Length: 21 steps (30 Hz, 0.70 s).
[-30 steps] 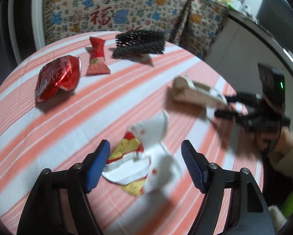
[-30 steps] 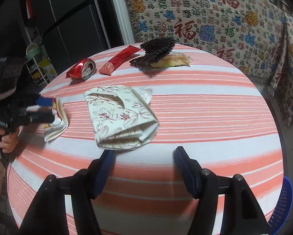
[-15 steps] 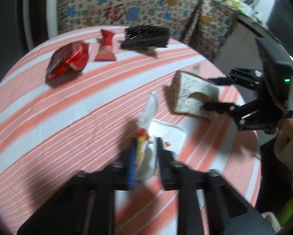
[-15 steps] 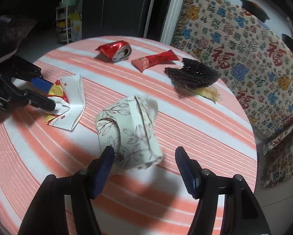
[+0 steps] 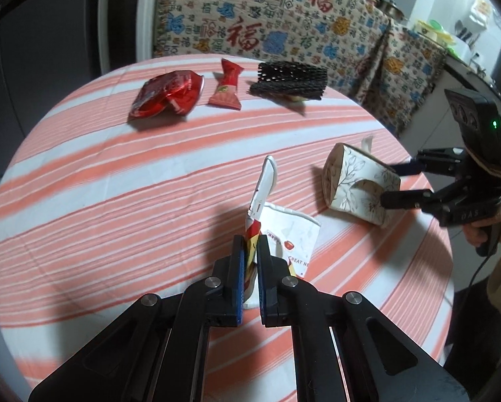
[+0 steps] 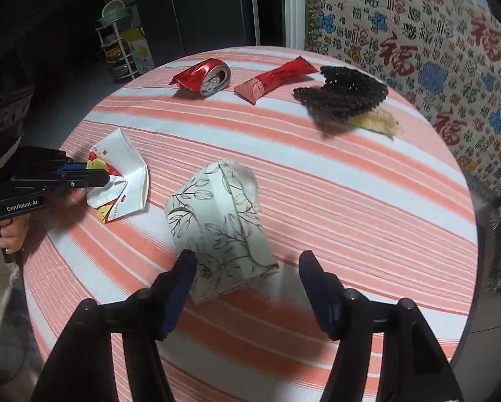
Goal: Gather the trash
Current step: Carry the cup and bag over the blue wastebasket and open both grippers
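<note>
While the left gripper pinches the white wrapper tight, the right gripper straddles the floral paper bag on the bench, its fingers half-open after narrowing then easing apart.

A home: striped round table, patterned sofa cover, kitchen shelf.

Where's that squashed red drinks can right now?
The crushed red can lies at the table's far side, just left of the red wrapper in both views.
</note>
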Each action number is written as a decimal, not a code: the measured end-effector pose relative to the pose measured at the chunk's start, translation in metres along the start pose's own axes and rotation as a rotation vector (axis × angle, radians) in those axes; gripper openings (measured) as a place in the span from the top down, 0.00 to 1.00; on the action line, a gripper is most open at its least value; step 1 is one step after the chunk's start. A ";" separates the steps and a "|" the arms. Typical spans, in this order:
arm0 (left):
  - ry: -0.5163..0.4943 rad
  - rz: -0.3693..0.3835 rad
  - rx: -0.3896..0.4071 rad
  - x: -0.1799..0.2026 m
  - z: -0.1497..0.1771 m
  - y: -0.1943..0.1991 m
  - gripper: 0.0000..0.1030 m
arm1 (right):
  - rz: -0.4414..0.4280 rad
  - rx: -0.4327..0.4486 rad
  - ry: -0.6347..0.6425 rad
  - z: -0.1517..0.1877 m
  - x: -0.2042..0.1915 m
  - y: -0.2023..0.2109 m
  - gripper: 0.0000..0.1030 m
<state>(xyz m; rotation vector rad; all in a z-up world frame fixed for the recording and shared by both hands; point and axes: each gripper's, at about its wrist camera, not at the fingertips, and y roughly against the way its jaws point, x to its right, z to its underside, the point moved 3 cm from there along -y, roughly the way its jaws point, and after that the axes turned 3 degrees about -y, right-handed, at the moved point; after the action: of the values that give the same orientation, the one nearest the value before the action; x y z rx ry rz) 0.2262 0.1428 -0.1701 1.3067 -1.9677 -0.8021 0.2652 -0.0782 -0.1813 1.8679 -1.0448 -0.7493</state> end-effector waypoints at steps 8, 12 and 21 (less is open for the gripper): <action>0.070 -0.003 0.049 0.010 -0.002 0.014 0.96 | -0.025 0.057 -0.089 0.015 0.001 0.027 0.59; 0.045 -0.015 0.042 0.030 -0.007 0.013 0.96 | -0.002 0.109 -0.139 0.026 0.007 0.048 0.59; -0.015 -0.040 0.025 0.062 -0.003 -0.001 0.96 | 0.038 0.079 -0.171 0.057 0.016 0.045 0.49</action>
<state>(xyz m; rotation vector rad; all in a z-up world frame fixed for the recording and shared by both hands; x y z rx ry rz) 0.2102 0.0838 -0.1576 1.3620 -1.9747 -0.8108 0.2109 -0.1274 -0.1690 1.8702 -1.2302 -0.8691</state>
